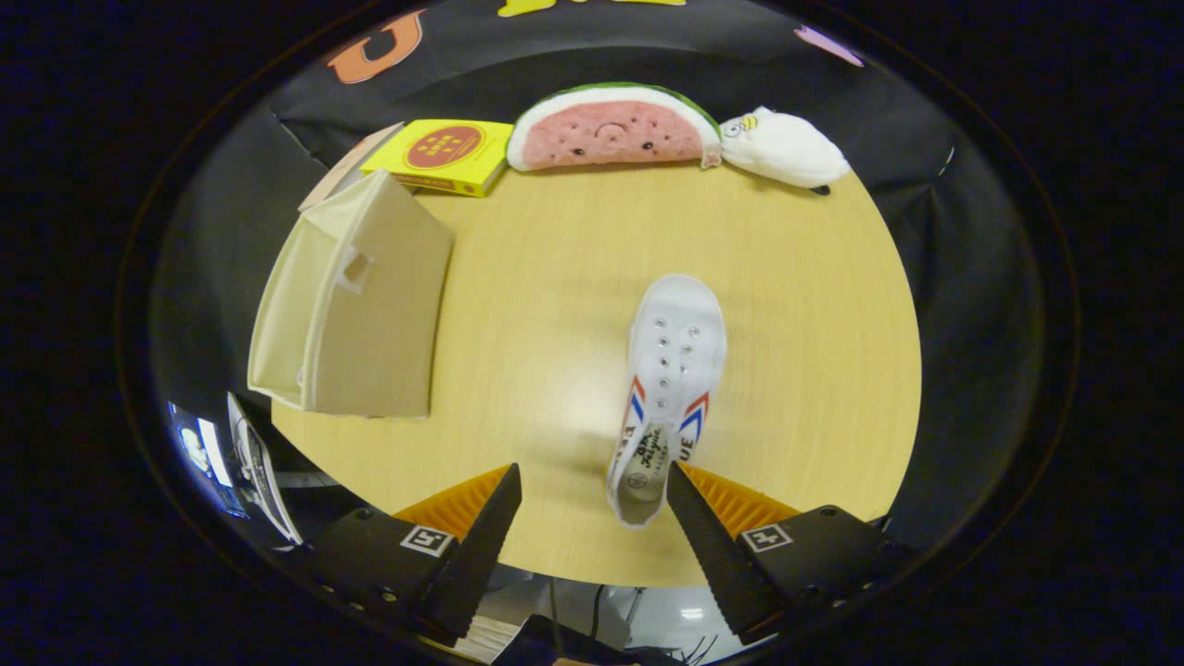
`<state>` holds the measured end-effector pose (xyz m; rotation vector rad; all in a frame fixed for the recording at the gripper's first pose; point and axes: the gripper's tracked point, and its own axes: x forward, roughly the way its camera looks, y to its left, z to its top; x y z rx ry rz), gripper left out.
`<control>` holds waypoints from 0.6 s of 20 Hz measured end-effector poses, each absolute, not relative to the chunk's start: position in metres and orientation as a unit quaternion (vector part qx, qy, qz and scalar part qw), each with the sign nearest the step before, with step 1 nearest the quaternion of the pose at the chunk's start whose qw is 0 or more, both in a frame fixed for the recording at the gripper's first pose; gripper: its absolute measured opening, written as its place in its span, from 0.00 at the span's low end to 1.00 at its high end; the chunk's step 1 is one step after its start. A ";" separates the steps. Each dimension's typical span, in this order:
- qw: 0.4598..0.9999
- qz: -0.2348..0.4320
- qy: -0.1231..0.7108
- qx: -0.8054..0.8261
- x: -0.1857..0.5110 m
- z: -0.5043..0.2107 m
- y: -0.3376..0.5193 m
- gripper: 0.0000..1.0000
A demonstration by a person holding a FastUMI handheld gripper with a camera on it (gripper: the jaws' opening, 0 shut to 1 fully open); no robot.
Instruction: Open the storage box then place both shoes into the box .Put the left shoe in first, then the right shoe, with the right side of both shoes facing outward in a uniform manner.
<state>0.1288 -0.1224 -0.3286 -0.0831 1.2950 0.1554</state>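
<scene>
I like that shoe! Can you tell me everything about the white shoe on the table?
The white shoe looks like canvas, with red and blue stripes on both sides, metal eyelets and no laces. It sits upright on the wooden table, toe pointing away, heel opening nearest the gripper. Its heel lies between the open fingers, close beside the right one; I cannot tell if they touch.

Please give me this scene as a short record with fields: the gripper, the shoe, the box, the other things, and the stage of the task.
gripper: open, fingers spread, holding nothing
shoe: white, on the table, heel between the fingers and close to the right fingertip, toe pointing away
box: beige fabric, beyond the left finger, at the table's edge
other things: yellow book, watermelon plush, white plush, all in a row at the far edge
stage: shoe not yet in the box
</scene>
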 end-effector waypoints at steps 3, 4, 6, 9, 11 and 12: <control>0.784 0.049 0.616 -0.051 0.129 -0.351 -0.151 0.96; 0.783 0.044 0.618 -0.054 0.130 -0.358 -0.158 0.96; 0.779 0.034 0.624 -0.051 0.135 -0.371 -0.167 0.96; 0.787 0.005 0.614 -0.059 0.156 -0.395 -0.183 0.95; 0.784 0.016 0.618 -0.061 0.166 -0.397 -0.183 0.84; 0.782 0.020 0.620 -0.055 0.170 -0.403 -0.178 0.75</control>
